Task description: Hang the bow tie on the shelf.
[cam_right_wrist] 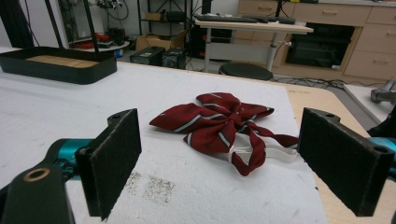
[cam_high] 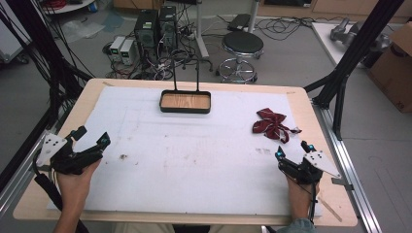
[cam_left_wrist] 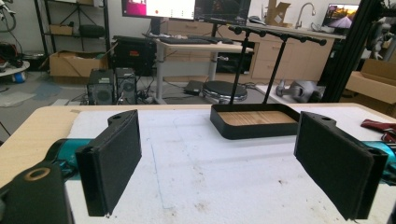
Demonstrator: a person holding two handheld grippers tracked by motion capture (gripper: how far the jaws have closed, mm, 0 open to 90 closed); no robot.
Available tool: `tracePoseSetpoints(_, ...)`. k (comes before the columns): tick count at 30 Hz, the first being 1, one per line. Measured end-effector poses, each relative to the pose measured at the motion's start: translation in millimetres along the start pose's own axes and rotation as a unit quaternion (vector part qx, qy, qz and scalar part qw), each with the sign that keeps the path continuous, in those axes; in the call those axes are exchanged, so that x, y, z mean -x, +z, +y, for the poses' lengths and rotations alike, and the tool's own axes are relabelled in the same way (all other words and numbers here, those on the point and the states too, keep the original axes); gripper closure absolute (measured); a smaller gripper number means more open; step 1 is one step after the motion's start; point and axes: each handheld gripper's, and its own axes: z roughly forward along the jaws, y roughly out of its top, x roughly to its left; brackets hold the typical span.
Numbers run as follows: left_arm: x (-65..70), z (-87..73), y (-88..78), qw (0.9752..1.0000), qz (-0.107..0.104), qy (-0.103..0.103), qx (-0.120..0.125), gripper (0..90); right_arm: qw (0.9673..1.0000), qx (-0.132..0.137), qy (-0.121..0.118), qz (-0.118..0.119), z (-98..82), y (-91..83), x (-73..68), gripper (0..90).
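On the white mat, in the high view: left gripper held at the near left with jaws spread and empty; right gripper held at the near right, likewise spread; dark red bow tie laid just ahead of the right gripper, apart from it; black stand tray set well ahead, between both tools. Left gripper view: jaws parted, the tray seen ahead between them. Right gripper view: jaws parted, the bow tie framed close ahead, untouched.

On the table: one red striped bow tie at 2 o'clock, one black stand tray at 12, two grippers.
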Motion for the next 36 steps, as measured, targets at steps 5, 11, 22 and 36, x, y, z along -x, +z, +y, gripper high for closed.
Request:
tracePoseSetpoints(5,0.3,-0.3,-0.1,1.0,-0.001,-0.001,-0.001,15.2,1.0,0.0,0.0,0.0,0.0,0.0,-0.1,12.7)
tracePoseSetpoints(11,1.7,-0.4,1.0,1.0,-0.002,0.005,-0.005,15.3,1.0,-0.001,0.001,0.001,-0.2,0.3,0.3,12.9)
tracePoseSetpoints(22,2.0,0.6,-2.1,1.0,-0.001,0.005,-0.004,15.5,1.0,-0.001,-0.002,0.0,-0.1,0.5,-0.2,13.3)
tracePoseSetpoints(36,4.6,-0.6,-0.7,0.9999,-0.001,0.01,-0.011,15.5,1.0,-0.009,-0.002,0.003,-0.8,2.1,0.0,13.9)
